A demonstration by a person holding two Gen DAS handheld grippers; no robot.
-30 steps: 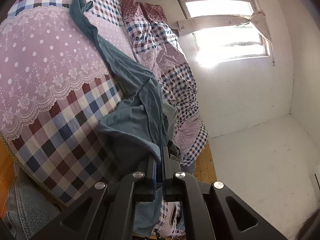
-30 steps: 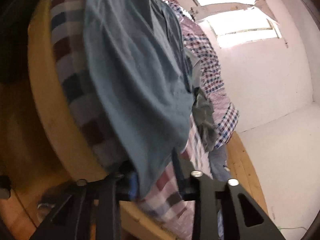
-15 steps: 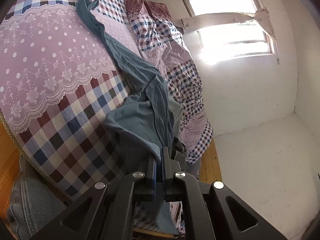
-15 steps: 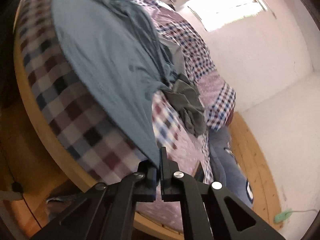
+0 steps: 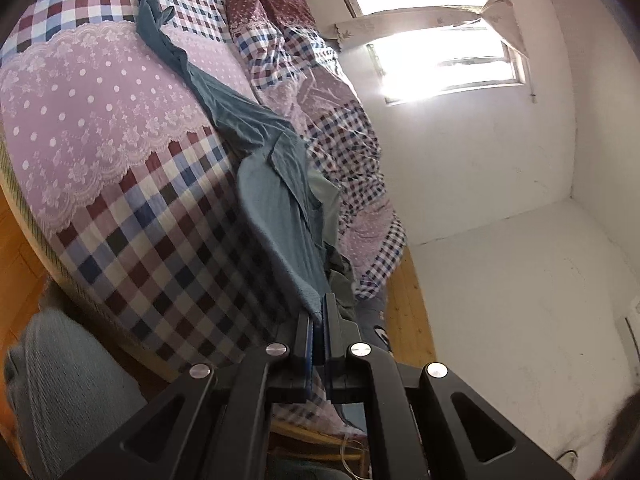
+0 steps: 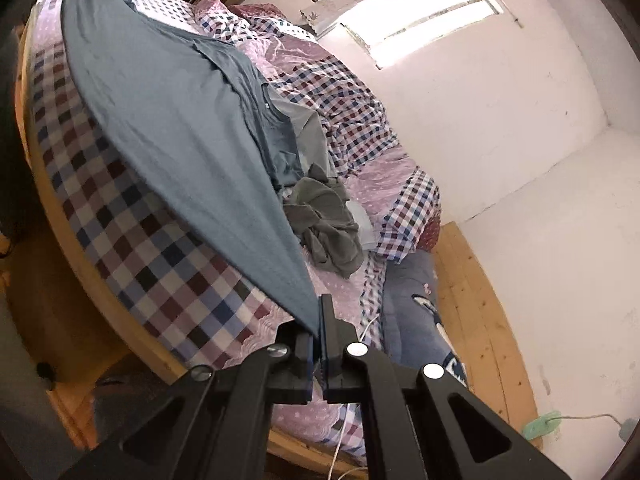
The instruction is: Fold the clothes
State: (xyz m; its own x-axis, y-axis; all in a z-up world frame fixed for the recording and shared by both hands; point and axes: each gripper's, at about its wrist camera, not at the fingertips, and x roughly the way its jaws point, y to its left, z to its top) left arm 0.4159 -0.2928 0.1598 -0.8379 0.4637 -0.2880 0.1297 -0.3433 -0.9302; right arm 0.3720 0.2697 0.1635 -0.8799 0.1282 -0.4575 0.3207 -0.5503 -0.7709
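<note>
A teal-blue shirt [image 6: 168,108] is stretched across a bed with a checked and pink dotted cover [image 5: 132,216]. My right gripper [image 6: 319,322] is shut on one corner of the shirt's hem, and the cloth runs taut up and left from its jaws. My left gripper [image 5: 318,314] is shut on another edge of the same shirt [image 5: 280,216], whose far sleeve [image 5: 160,28] trails up the bed. A crumpled grey-green garment [image 6: 328,224] lies on the bed beside the shirt.
A bunched checked quilt [image 6: 340,100] fills the far side of the bed under a bright window [image 5: 444,60]. A blue cushion [image 6: 416,320] leans at the bed's foot on the wooden floor [image 6: 480,312]. A grey knitted sleeve [image 5: 68,392] shows low left. A green plug [image 6: 544,426] lies by the wall.
Both grippers have pulled back from the bed, drawing the shirt out flatter and tauter. The right gripper, open around the hem a second ago, is now shut on it.
</note>
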